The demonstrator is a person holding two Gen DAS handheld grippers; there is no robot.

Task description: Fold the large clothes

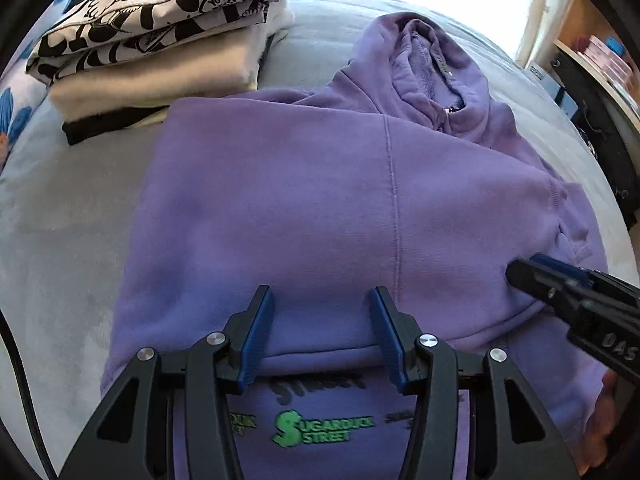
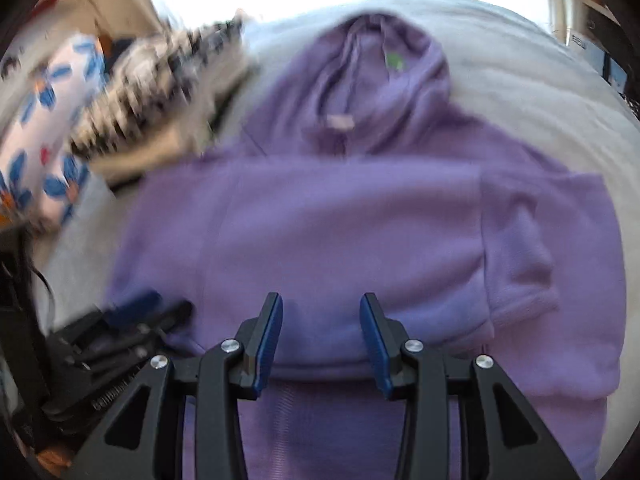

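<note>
Left gripper had its jaws spread, nothing pinched, hovering over the folded edge of the purple hoodie. Right gripper was likewise spread and empty above the same fold; that view was blurred. I saw the hoodie lying on the grey bed cover, hood at the far end. Stack of folded clothes sat beside it, far left.

Hoodie: "SUGARDUCK STREET"; patterned top: "YOUR".
</note>
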